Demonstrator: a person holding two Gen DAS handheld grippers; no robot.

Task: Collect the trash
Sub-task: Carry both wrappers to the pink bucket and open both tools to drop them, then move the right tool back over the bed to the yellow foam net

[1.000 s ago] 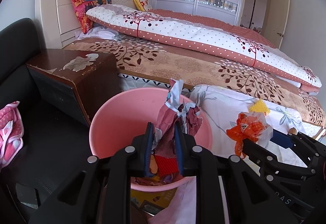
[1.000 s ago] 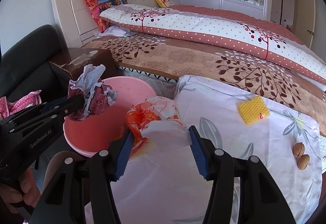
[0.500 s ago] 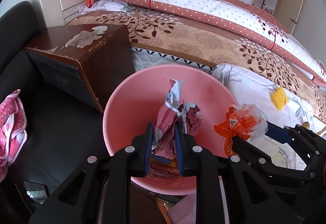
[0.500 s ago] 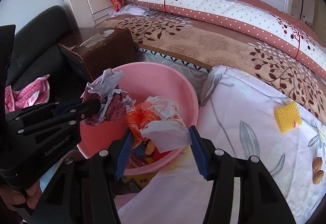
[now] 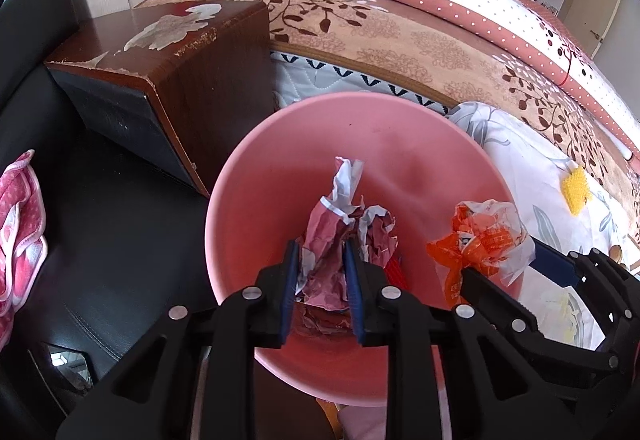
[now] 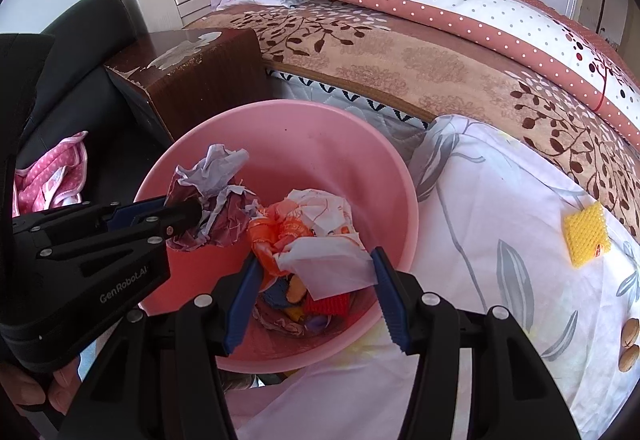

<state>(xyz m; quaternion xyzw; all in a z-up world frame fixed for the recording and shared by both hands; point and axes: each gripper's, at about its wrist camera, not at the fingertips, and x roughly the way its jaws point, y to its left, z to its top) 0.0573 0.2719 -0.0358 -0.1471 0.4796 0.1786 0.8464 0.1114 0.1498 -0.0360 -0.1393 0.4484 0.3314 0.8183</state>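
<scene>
A pink plastic bin (image 5: 384, 143) (image 6: 280, 127) stands between the bed and a black sofa, with several scraps at its bottom. My left gripper (image 5: 320, 272) is shut on a crumpled maroon and white paper wad (image 5: 340, 232) (image 6: 216, 199) and holds it over the bin's mouth. My right gripper (image 6: 316, 280) is shut on an orange and white plastic bag (image 6: 312, 228) (image 5: 484, 236), held over the bin's right side.
A brown wooden nightstand (image 5: 172, 51) stands left of the bin. A floral sheet (image 6: 500, 224) at right carries a yellow sponge (image 6: 586, 240) and two walnuts (image 6: 626, 344). A pink cloth (image 5: 20, 224) lies on the sofa.
Both grippers moved forward and down over the bin, still holding their trash. The bin now fills the centre of both views.
</scene>
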